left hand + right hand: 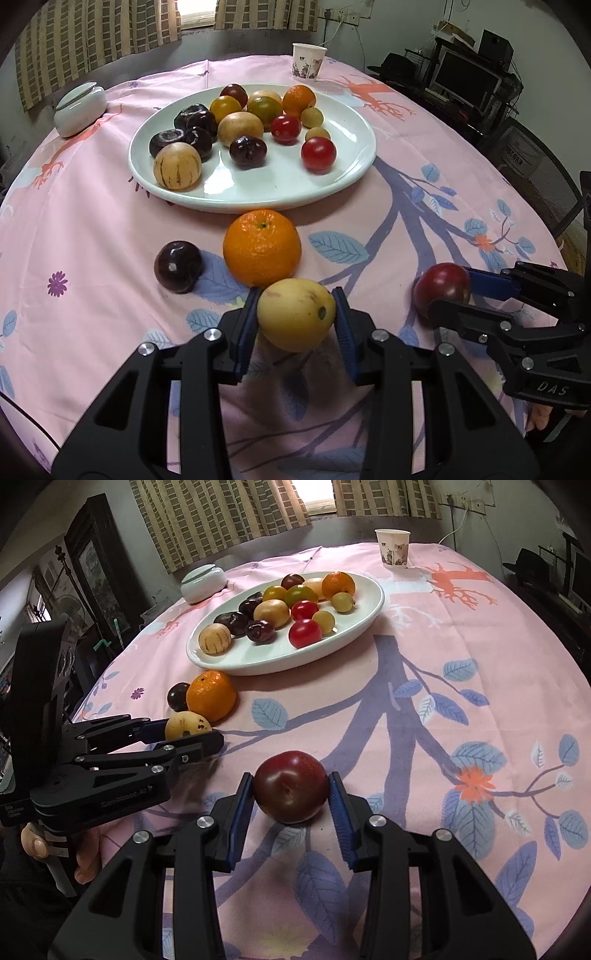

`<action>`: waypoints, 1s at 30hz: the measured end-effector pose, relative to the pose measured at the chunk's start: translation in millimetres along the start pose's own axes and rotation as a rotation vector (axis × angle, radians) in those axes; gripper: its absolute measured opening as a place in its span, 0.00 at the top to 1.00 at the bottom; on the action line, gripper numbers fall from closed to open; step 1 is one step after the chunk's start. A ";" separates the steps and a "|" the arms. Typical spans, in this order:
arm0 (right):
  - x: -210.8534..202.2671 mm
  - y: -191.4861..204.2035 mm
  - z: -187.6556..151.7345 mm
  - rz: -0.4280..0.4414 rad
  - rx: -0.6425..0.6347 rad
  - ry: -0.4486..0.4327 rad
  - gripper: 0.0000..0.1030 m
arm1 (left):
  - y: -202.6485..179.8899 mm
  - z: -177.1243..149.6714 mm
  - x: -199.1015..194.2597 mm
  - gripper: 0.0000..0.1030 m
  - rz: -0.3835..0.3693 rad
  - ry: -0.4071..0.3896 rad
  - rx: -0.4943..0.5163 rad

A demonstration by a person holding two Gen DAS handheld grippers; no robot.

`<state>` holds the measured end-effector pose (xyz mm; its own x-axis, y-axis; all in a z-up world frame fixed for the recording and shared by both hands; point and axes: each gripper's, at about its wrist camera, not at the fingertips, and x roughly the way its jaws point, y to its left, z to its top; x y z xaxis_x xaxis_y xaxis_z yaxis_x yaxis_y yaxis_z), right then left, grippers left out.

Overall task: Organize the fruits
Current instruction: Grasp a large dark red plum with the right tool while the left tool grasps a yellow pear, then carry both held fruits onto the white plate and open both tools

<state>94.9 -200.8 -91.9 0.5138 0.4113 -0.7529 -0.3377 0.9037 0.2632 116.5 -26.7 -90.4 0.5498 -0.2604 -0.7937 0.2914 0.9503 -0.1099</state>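
A yellow round fruit rests on the pink tablecloth with my left gripper shut on it, both blue pads against its sides. Just beyond it lie an orange and a dark plum. Behind them a white plate carries several fruits. My right gripper is shut on a red plum that sits on the cloth. In the right wrist view the left gripper and its yellow fruit are at the left, near the orange.
A paper cup stands at the far side of the table and a lidded white jar at the far left. A mesh chair is past the right table edge. A person's hand holds the left gripper's handle.
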 end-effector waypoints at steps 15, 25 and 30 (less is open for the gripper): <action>-11.7 21.4 32.0 -0.026 -0.146 0.040 0.61 | 32.2 16.6 -23.6 0.62 -0.004 -0.060 -0.091; 10.7 -0.3 1.6 -0.131 -0.098 0.113 0.61 | 32.7 14.4 -24.7 0.62 -0.016 -0.061 -0.089; 3.0 -4.7 -6.8 -0.101 -0.067 0.079 0.62 | 36.3 12.6 -26.6 0.62 -0.019 -0.063 -0.106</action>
<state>92.7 -204.6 -99.4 0.4854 0.3056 -0.8191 -0.3405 0.9290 0.1448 122.3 12.6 -65.8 0.5939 -0.2857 -0.7521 0.2200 0.9569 -0.1897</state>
